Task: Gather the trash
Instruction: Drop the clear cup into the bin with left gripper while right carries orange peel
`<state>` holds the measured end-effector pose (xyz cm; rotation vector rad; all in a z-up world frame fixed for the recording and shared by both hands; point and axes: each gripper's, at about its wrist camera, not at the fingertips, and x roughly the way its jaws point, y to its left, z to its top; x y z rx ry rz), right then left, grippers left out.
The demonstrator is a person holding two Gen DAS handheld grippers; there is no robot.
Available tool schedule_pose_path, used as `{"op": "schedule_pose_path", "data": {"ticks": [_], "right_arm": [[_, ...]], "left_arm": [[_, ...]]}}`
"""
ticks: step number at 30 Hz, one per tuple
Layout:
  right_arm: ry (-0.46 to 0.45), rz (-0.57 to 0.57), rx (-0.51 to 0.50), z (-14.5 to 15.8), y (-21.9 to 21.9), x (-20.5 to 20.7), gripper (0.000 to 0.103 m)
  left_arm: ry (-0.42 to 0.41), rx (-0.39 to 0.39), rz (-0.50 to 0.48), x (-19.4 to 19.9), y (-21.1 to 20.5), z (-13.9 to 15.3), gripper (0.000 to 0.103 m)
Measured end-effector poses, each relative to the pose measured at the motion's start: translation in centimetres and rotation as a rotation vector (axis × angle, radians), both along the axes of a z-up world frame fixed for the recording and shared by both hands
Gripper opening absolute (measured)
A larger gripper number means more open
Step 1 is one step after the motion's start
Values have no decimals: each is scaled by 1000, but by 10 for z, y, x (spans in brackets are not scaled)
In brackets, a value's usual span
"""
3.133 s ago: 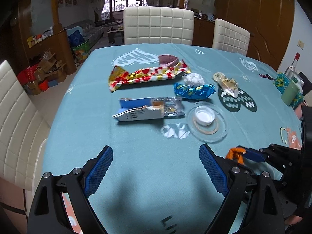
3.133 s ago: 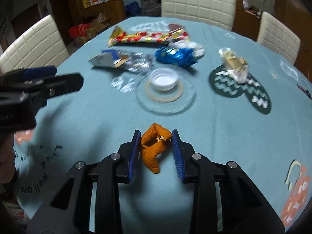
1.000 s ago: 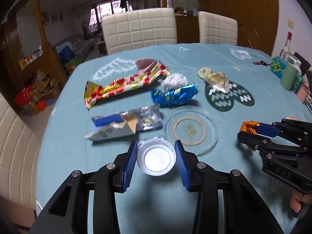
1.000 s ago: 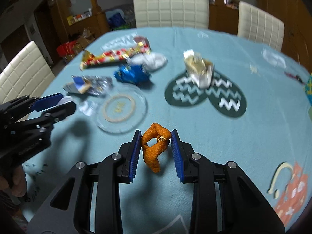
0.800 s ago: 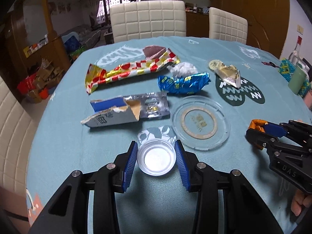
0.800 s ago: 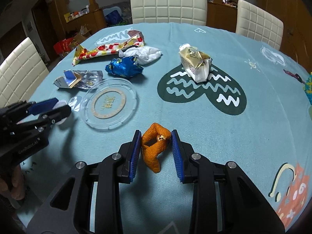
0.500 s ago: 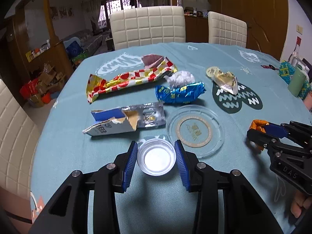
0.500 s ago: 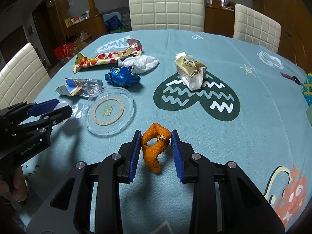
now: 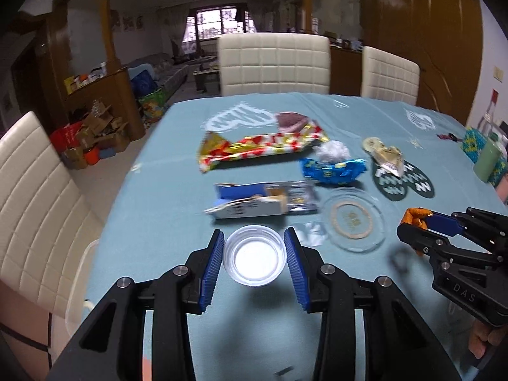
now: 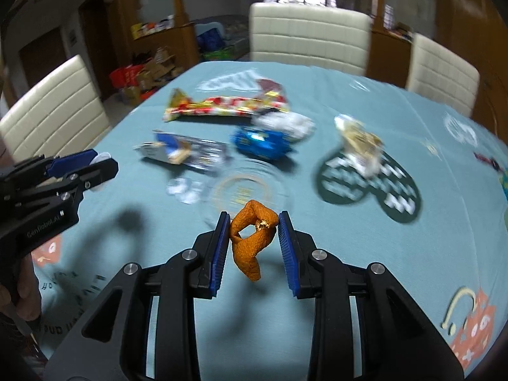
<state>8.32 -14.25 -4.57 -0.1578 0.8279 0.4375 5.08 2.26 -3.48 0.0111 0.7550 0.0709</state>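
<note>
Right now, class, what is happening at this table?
A person is clearing rubbish off a blue table with a gripper in each hand. The left gripper is shut on a small clear cup. The right gripper is shut on an orange peel. On the table lie a red-and-gold wrapper, a blue wrapper, a torn box, a white wad, a glass dish and a gold wrapper.
</note>
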Motion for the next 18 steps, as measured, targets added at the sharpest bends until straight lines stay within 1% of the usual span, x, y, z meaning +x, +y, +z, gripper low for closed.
{"op": "schedule_pose_path", "data": {"ticks": [4, 6, 10, 14, 18], "right_arm": [[-18, 89, -17, 9, 51, -3, 33], [-29, 134, -21, 13, 78, -4, 33], [-40, 216, -30, 17, 128, -8, 33], [-50, 289, -43, 18, 177, -10, 33], [-59, 335, -47, 21, 217, -11, 33]], "left_arm": [[-5, 1, 92, -15, 50, 2, 39], [-7, 2, 153, -24, 80, 3, 39], [4, 7, 252, -39, 132, -2, 39], [33, 3, 323, -49, 176, -11, 39], [50, -17, 363, -51, 208, -18, 39]]}}
